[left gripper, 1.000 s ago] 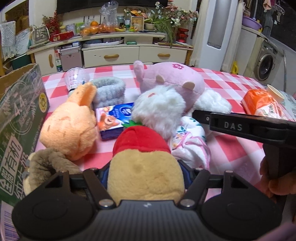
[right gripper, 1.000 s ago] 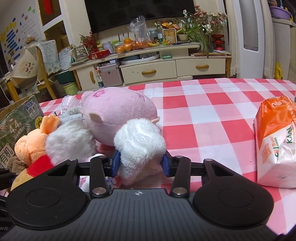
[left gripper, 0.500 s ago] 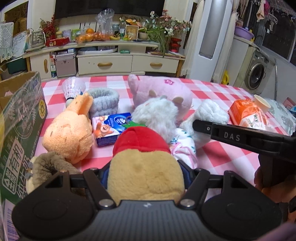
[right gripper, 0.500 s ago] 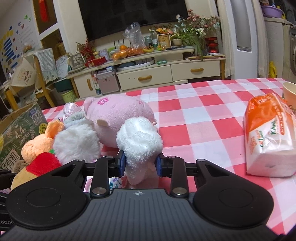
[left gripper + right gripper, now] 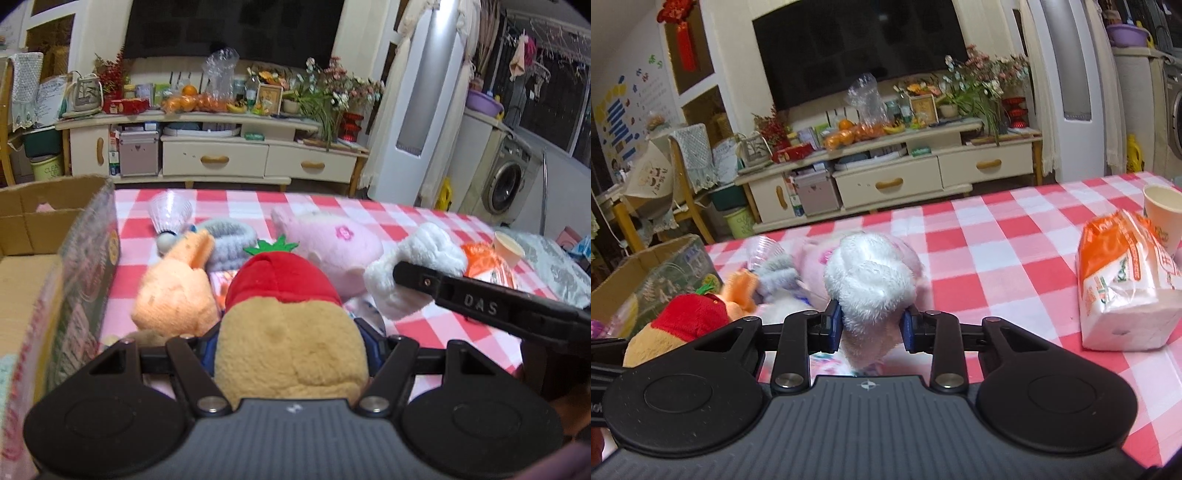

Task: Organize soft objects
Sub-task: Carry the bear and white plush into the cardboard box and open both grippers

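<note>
My left gripper (image 5: 291, 347) is shut on a tan plush toy with a red strawberry cap (image 5: 288, 332), held above the checked table. The same toy (image 5: 683, 325) shows at the left of the right wrist view. My right gripper (image 5: 871, 328) is shut on a fluffy white soft toy (image 5: 871, 280), also seen as the white toy (image 5: 413, 266) in the left wrist view with the right gripper's black finger across it. An orange plush (image 5: 177, 291), a grey fuzzy band (image 5: 229, 243) and a pink plush (image 5: 332, 247) lie on the table behind.
An open cardboard box (image 5: 55, 266) stands at the left table edge. An orange tissue pack (image 5: 1123, 284) and a paper cup (image 5: 1163, 214) sit at the right. A clear shuttlecock (image 5: 168, 218) lies at the back. A grey cloth (image 5: 554, 269) is at far right.
Both grippers have risen and tilted up with their toys. The right jaws squeezed tighter on the white toy, which has lifted off the pile. The box has come closer on the left.
</note>
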The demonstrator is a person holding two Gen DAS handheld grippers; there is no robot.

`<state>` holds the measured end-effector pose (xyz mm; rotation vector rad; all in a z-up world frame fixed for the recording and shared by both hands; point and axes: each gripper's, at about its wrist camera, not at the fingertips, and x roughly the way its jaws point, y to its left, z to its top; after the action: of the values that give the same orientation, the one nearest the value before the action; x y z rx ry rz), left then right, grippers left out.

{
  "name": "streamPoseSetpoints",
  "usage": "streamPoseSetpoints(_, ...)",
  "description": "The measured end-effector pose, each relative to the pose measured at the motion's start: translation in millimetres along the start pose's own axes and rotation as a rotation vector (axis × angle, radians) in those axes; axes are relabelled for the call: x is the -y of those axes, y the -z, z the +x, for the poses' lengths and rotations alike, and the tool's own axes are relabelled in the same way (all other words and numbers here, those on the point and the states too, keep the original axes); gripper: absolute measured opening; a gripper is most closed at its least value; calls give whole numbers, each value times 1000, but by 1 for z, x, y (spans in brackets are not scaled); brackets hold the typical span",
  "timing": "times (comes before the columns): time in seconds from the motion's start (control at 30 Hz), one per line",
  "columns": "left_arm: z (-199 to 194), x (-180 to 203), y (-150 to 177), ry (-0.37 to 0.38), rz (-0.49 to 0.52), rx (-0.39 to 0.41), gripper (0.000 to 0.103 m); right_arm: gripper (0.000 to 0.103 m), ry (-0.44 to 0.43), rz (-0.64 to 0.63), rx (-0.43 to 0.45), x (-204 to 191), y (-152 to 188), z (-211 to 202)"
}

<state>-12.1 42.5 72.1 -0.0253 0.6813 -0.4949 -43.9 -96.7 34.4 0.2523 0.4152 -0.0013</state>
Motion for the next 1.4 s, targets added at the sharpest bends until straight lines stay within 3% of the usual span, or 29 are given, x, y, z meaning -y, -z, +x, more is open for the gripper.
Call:
streamPoseSetpoints(0.5, -43, -45, -19, -50, -86, 142, 69, 37, -151, -112, 73, -66, -11, -14)
streamPoseSetpoints(0.87, -71, -90, -24, -166, -163, 225, 69, 38, -281, -201, 51, -126, -12, -6)
streamPoseSetpoints(1.17, -82, -139, -31, -286, -287, 256, 69, 38, -371, -282, 36, -175, -18, 14)
streamPoseSetpoints(1.4, -84, -160, -28, -349, -337, 231, 69, 40, -423, -340, 11, -201, -13, 25)
